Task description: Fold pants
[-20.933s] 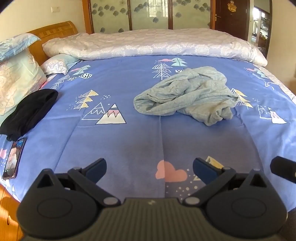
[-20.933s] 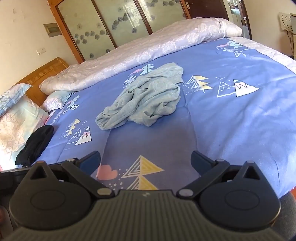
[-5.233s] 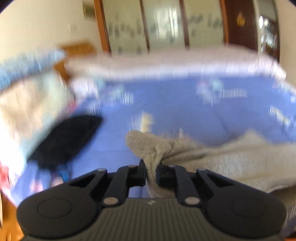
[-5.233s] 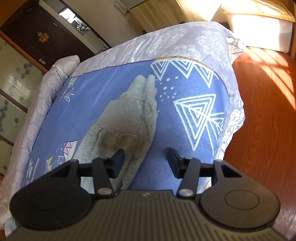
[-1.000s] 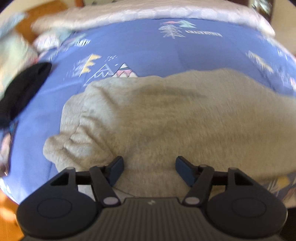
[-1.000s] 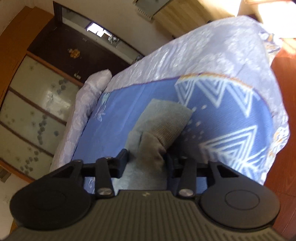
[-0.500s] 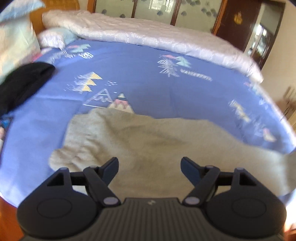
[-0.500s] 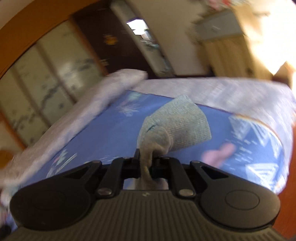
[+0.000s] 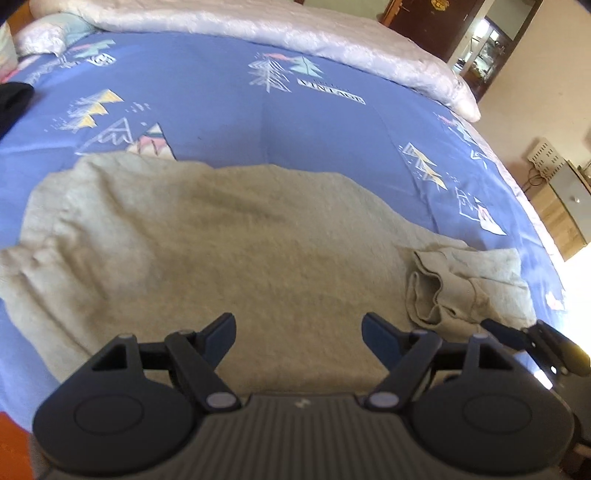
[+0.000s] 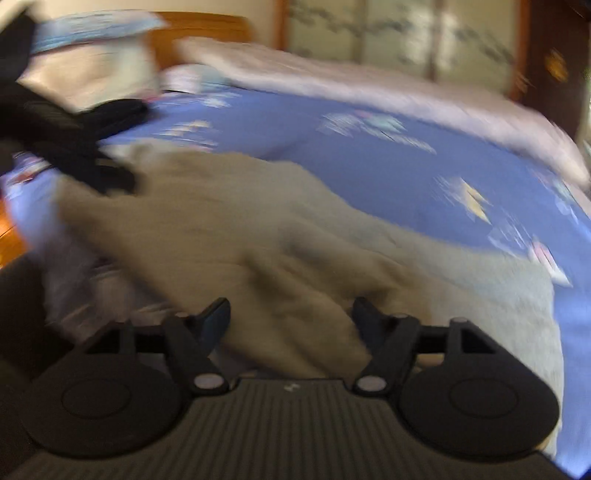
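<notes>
The grey pants (image 9: 236, 236) lie spread across the blue patterned bedsheet (image 9: 332, 122), waist end to the left. The leg cuffs (image 9: 454, 284) lie folded back in a bunched heap at the right. My left gripper (image 9: 298, 328) is open and empty, just above the pants' near edge. My right gripper (image 10: 290, 317) is open over the pants (image 10: 280, 251); the right wrist view is blurred. The right gripper's finger (image 9: 502, 330) shows at the lower right of the left wrist view, beside the cuffs.
A rolled white duvet (image 9: 295, 33) lies along the far side of the bed. A black garment (image 9: 13, 99) sits at the left edge, also blurred in the right wrist view (image 10: 118, 110). Pillows (image 10: 92, 74) and a wooden headboard (image 10: 207, 29) stand at the left. A wooden cabinet (image 9: 565, 206) stands right.
My right gripper was shut on the leg cuff and carried it leftward over the pants; now it has opened and the cuff lies on the pants. My left gripper stayed open.
</notes>
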### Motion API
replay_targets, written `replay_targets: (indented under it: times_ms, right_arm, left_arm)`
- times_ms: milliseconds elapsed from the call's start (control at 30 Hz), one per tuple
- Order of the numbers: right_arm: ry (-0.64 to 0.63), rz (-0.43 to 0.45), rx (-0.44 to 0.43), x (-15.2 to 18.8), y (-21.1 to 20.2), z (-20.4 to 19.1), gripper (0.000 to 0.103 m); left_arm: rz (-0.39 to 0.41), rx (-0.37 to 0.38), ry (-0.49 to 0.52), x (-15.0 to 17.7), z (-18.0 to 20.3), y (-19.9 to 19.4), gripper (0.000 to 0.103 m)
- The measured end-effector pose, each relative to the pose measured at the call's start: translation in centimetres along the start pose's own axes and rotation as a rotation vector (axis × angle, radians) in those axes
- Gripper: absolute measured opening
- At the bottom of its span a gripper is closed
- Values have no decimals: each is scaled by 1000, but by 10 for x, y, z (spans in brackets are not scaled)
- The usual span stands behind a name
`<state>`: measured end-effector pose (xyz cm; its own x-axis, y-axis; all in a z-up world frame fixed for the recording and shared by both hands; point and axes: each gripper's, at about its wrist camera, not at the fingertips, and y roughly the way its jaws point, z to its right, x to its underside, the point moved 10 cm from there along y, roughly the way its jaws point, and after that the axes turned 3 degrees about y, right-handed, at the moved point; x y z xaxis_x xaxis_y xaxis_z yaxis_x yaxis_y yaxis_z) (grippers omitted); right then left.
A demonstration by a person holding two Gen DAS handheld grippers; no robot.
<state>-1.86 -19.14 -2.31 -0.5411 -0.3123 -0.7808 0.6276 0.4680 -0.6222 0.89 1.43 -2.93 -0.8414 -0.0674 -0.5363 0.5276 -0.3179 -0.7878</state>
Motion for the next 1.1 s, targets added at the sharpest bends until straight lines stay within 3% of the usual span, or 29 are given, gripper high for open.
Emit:
replay_targets:
  times_ms: [100, 233, 333, 433, 500, 567, 700, 833, 933, 1033, 1100]
  right_arm:
    - [68, 51, -43, -13, -15, 9, 75]
    - [251, 91, -19, -14, -16, 38, 69]
    - [406, 61, 46, -5, -3, 60, 40]
    - [542, -26, 106, 19, 7, 76, 23]
    - [600, -55, 103, 36, 7, 76, 18]
    - [629, -47, 87, 33, 0, 77, 18]
    - [646, 68, 81, 19, -33, 84, 24]
    - [715, 144, 152, 20, -53, 110, 25]
    - [804, 123, 185, 37, -45, 127, 25]
    - [860, 7, 209, 65, -25, 127, 23]
    - [879, 39, 198, 65, -26, 125, 23]
  left_arm:
    - [-12, 38, 5, -4, 13, 8, 78]
    - [-15, 63, 82, -16, 46, 20, 78]
    - [-32, 57, 148, -24, 74, 36, 78]
    - [-64, 24, 187, -26, 98, 56, 78]
    - [-86, 5, 210, -24, 110, 68, 77]
    - [-108, -18, 234, -19, 119, 77, 77]
    - [-134, -32, 255, -11, 127, 85, 77]
    - [-147, -77, 272, -5, 126, 88, 77]
    - [-160, -101, 262, -3, 123, 92, 77]
    - [-159, -135, 264, -2, 119, 94, 78]
    - [-158, -146, 265, 0, 116, 95, 79]
